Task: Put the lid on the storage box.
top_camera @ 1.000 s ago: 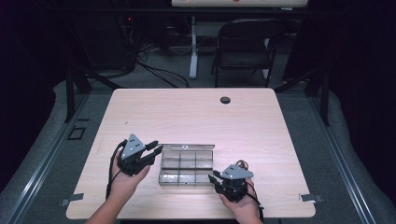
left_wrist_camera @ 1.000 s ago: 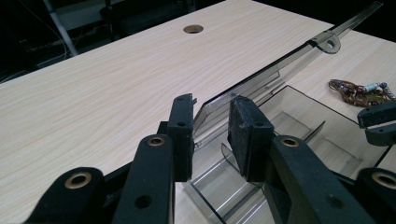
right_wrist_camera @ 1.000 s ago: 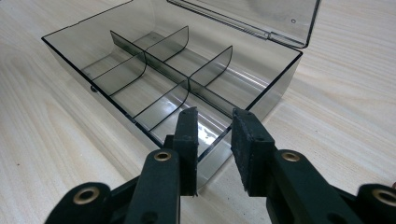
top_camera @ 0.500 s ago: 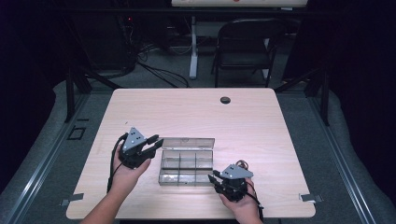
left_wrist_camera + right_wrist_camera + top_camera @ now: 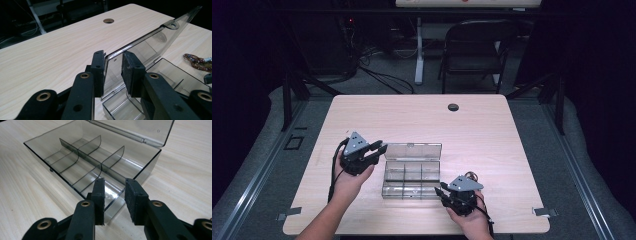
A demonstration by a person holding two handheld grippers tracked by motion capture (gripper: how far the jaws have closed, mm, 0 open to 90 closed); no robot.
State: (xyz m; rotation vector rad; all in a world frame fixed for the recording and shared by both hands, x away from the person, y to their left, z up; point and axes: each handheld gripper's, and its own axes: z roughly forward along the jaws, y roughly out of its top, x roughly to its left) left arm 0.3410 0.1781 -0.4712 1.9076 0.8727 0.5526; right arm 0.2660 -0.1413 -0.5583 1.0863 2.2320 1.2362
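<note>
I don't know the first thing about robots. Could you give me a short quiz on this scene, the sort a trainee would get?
1. How many compartments does the clear plastic compartment box have?
A) four
B) six
C) nine
2. True or false: the box's hinged lid is shut.
3. Which hand's claw has the lid's edge between its jaws?

Key
1. B: one long divider and two cross dividers make two rows of three.
2. False: the lid is swung open and leans back from the box.
3. The left claw.
</note>
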